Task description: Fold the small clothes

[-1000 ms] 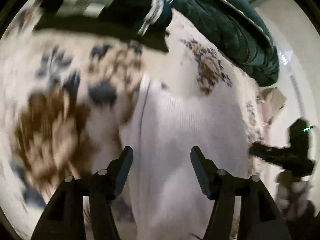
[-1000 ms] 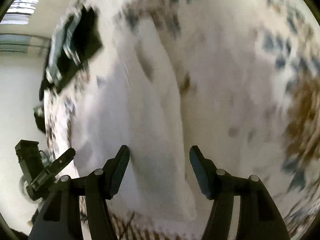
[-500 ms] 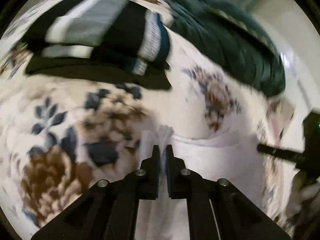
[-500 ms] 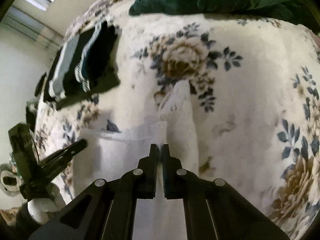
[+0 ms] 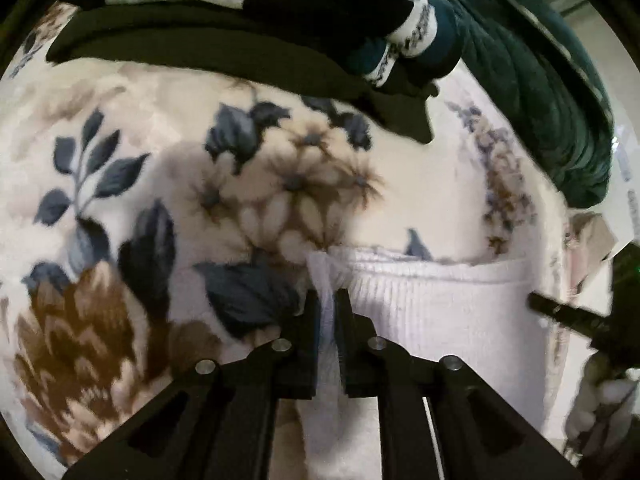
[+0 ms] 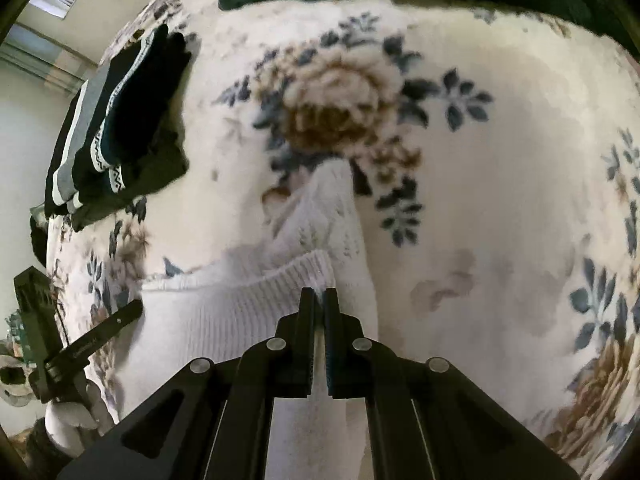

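Dark folded pile (image 6: 116, 132) sat done, far left | my left tool (image 5: 328, 300) and right tool (image 6: 319, 298) both pinched white knit top (image 6: 224, 312) | I think fold just starting

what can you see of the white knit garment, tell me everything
The white knit garment looks like soft ribbed knit, with an openwork patterned part reaching away across the floral blanket it lies on. Its ribbed edge runs between the two grippers: the left gripper is shut on one corner, the right gripper on the other.
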`<state>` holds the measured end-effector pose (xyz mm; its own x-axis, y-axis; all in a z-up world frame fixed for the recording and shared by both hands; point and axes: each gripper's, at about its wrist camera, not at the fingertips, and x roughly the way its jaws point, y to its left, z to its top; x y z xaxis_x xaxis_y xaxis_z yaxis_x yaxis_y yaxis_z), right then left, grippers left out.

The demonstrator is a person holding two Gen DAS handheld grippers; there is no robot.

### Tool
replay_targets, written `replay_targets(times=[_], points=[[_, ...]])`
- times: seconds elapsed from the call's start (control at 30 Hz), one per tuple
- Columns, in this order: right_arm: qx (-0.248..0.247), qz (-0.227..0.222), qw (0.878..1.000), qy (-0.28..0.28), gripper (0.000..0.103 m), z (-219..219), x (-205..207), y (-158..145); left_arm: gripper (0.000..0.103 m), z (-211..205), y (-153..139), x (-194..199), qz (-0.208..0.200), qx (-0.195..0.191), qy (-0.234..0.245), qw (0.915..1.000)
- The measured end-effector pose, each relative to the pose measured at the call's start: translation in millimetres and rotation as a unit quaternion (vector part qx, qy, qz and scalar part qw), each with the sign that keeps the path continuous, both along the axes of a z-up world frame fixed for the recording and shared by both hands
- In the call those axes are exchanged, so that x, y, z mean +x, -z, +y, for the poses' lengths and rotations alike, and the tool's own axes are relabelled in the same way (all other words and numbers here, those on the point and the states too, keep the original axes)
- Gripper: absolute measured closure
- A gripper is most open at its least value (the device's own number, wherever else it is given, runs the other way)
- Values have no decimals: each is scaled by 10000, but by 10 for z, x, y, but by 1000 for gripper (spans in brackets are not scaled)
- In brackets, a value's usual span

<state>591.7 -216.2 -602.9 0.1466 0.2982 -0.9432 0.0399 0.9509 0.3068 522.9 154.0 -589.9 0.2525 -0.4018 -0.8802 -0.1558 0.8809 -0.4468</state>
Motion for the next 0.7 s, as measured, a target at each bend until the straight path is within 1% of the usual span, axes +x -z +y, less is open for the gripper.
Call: replay_targets(times=[0.03,0.07,0.1,0.13,0.17,0.23,0.27,0.3,0.33,0.37,0.4,0.47,0.57,0.6,0.63,0.67,0.7], points=[[103,88,9999,-41,98,-7,-10,13,71,53,-52,-55,33,-121,-70,9999],[340,215,9992,-8,91,-51,-37,7,61,91,-104,-126,24,-185,-129,9997],[589,354,9976,82,76,-115,-78,8,44,155,-168,-242,-17,-254,-243,9994],[1041,574,9926,233,64,-234,-153,20,38,210,-220,-365,-48,-335,-390,9987],[1267,664,9891,347,44,-319,-211,18,38,257,-251,-503,-80,-521,-541,9971],[1775,652,9800,626,35,-579,-430,-41,34,294,-195,-763,32,-1091,-800,9908],[1886,686,9776,643,25,-632,-504,-45,34,286,-118,-896,100,-1493,-872,9849],[1988,750,9751,628,19,-682,-600,-32,34,244,-43,-943,136,-1694,-882,9815],[2057,775,9738,579,16,-697,-675,-11,34,187,38,-979,216,-1766,-881,9801],[2072,840,9737,444,14,-678,-745,41,34,110,165,-1001,354,-1929,-841,9770],[2079,924,9734,285,14,-632,-800,114,34,57,249,-985,442,-2069,-797,9741],[2295,1118,9668,119,14,-544,-878,304,34,-54,361,-971,551,-2071,-723,9741],[2714,1495,9508,27,14,-358,-933,621,37,-170,358,-911,355,-2224,-669,9720],[2739,1559,9491,2,13,-311,-935,682,57,-211,328,-885,235,-2282,-612,9714],[2781,1622,9468,-27,14,-258,-941,742,73,-239,287,-869,142,-2209,-550,9736],[2846,1592,9453,-47,19,-206,-933,785,77,-270,240,-851,34,-2177,-489,9748],[2825,1483,9477,-18,28,-180,-935,785,79,-271,152,-855,-163,-2252,-422,9733]])
